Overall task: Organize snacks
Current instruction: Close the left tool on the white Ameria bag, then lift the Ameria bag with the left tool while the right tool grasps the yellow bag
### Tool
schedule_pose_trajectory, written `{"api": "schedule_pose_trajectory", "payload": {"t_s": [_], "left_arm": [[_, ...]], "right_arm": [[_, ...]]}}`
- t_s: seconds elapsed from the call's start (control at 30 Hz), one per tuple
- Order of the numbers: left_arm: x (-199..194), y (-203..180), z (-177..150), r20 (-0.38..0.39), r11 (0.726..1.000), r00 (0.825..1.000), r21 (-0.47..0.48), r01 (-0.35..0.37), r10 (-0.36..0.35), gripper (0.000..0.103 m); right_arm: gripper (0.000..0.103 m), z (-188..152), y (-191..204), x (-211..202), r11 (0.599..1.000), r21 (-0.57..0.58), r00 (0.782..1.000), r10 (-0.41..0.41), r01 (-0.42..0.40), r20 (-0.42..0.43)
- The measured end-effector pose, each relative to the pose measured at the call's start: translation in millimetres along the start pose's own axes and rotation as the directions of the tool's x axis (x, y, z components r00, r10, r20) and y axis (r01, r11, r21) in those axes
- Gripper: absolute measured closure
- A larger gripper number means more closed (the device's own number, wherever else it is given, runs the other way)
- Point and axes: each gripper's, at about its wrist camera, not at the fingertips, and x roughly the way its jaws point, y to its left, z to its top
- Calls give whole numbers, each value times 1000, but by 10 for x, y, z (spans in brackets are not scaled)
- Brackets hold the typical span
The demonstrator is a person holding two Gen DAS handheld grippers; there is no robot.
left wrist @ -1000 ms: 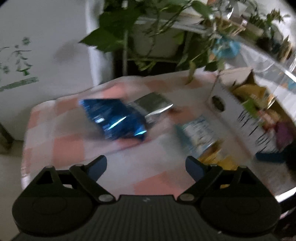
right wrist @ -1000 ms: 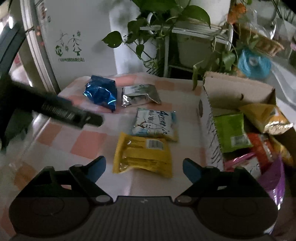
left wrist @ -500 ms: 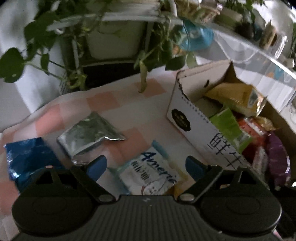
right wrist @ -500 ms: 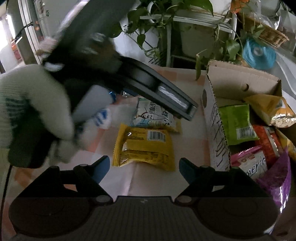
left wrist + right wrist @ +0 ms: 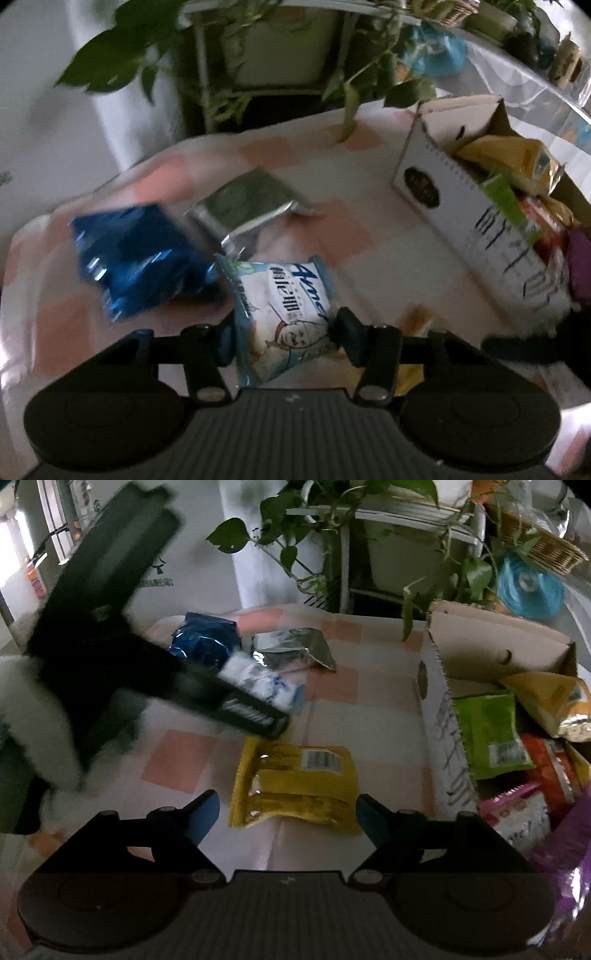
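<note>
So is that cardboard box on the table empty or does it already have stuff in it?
Already partly filled. The open-topped cardboard box holds a green packet, a yellow bag and several more snacks, with their tops showing above its wall.

Both handheld tools were matte black, each with a ribbed central plate, two round housings and angled link arms fastened by silver screws. The left gripper (image 5: 282, 334) and right gripper (image 5: 286, 814) carried blue-faced finger pads. The person's sleeve (image 5: 40, 723) was fuzzy white knit, blurred at its edge.
</note>
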Motion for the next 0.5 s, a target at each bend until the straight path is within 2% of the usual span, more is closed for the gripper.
{"api": "schedule_pose_trajectory", "payload": {"t_s": [0.13, 0.23, 0.3, 0.4, 0.43, 0.5], "left_arm": [[-129, 169, -168, -15, 999, 1000, -34, -16, 15, 50], [-209, 282, -270, -27, 998, 999, -62, -23, 21, 50], [-254, 320, -314, -41, 997, 999, -66, -36, 33, 50], [-297, 332, -382, -46, 997, 998, -64, -42, 39, 50], [-306, 331, -407, -41, 997, 998, -66, -42, 39, 50], [-312, 353, -442, -22, 996, 999, -83, -37, 35, 48]], "right_arm": [[9, 48, 38, 104, 1000, -8, 1000, 2, -2, -12], [8, 80, 36, 194, 1000, -6, 1000, -17, 17, -20], [12, 95, 16, 275, 1000, 6, 999, -16, 16, -42], [24, 113, 32, 292, 999, -19, 999, -26, 26, -29], [32, 119, 34, 290, 1000, -28, 1000, -13, 12, -23], [35, 115, 60, 279, 999, -35, 1000, 3, -4, -23]]}}
